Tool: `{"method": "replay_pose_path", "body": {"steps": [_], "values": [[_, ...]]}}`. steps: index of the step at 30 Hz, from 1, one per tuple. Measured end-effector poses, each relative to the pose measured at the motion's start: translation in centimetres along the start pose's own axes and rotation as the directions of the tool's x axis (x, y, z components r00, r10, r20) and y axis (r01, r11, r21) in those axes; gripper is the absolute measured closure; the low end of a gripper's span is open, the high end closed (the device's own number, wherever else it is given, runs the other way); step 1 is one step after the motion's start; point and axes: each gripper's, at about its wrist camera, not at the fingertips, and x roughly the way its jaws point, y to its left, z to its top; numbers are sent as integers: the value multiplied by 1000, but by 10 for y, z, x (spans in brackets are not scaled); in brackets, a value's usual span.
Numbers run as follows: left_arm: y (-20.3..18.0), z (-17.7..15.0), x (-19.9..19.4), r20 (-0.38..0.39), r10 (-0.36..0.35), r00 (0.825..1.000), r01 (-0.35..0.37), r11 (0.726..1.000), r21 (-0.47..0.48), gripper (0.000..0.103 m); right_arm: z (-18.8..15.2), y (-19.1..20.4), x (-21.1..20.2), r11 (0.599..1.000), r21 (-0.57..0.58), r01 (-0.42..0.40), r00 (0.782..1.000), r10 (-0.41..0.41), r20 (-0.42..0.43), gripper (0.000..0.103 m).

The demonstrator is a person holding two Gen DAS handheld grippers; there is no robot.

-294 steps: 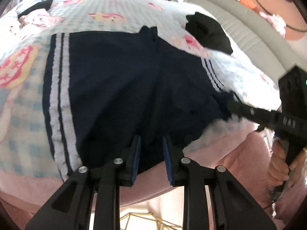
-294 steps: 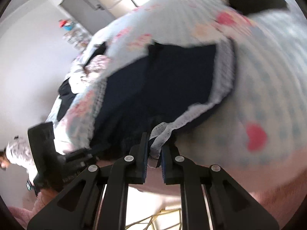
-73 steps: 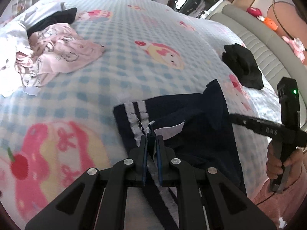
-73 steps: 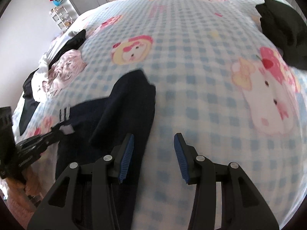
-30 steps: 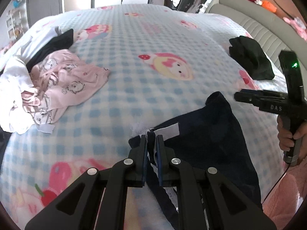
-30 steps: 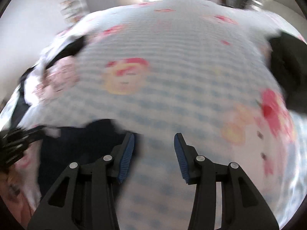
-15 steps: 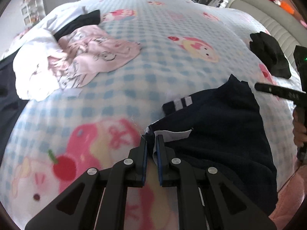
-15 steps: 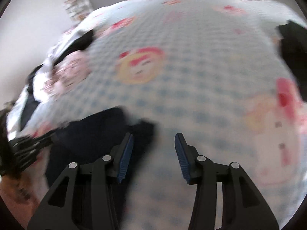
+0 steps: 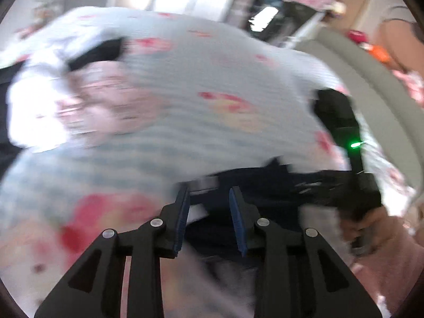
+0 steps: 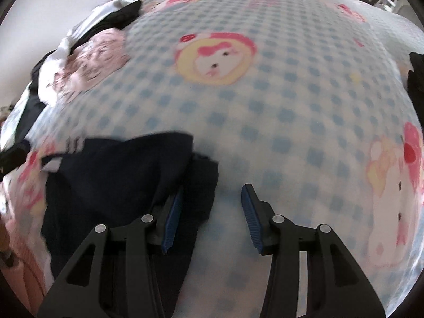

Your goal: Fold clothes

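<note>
A navy garment (image 10: 119, 172) with white stripes lies folded near the front edge of the checked bed cover (image 10: 291, 92). My right gripper (image 10: 213, 188) hangs open over its right edge, with a dark fold lying loose between the fingers and no pad pressing on it. The left wrist view is heavily blurred. There my left gripper (image 9: 209, 189) has its jaws opening, blue pads apart. The navy garment (image 9: 259, 185) and its white label lie just beyond the tips, not gripped. A hand (image 9: 371, 225) holds the right gripper's handle at the right.
A pile of pink, white and black clothes (image 10: 90, 61) lies at the far left of the bed. A black garment (image 10: 416, 79) sits at the right edge. A grey padded headboard (image 9: 371, 84) runs along the right side. Pink fabric hangs at the bed's near edge.
My left gripper has let go of the garment's labelled edge, its jaws have parted and it has lifted away. My right gripper has come down over the garment's right edge.
</note>
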Motion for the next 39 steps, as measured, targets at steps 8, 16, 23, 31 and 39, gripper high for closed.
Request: {"method": "replay_pose_path", "body": {"steps": [8, 16, 23, 31, 39], "values": [[-42, -18, 89, -186, -2, 983, 16, 997, 70, 77, -8, 0, -14, 999, -28, 22, 999, -22, 28, 57], [-29, -34, 99, -215, -34, 976, 42, 999, 30, 80, 15, 14, 25, 999, -24, 35, 999, -35, 13, 55], [-26, -36, 105, -219, -15, 976, 24, 999, 42, 83, -4, 27, 25, 948, -229, 219, 972, -232, -30, 58], [-12, -33, 77, -181, -55, 982, 55, 998, -8, 84, -24, 6, 4, 870, -222, 440, 895, -445, 27, 56], [54, -37, -15, -22, 74, 997, -77, 988, -130, 64, -27, -29, -64, 986, 61, 158, 968, -167, 189, 55]]}}
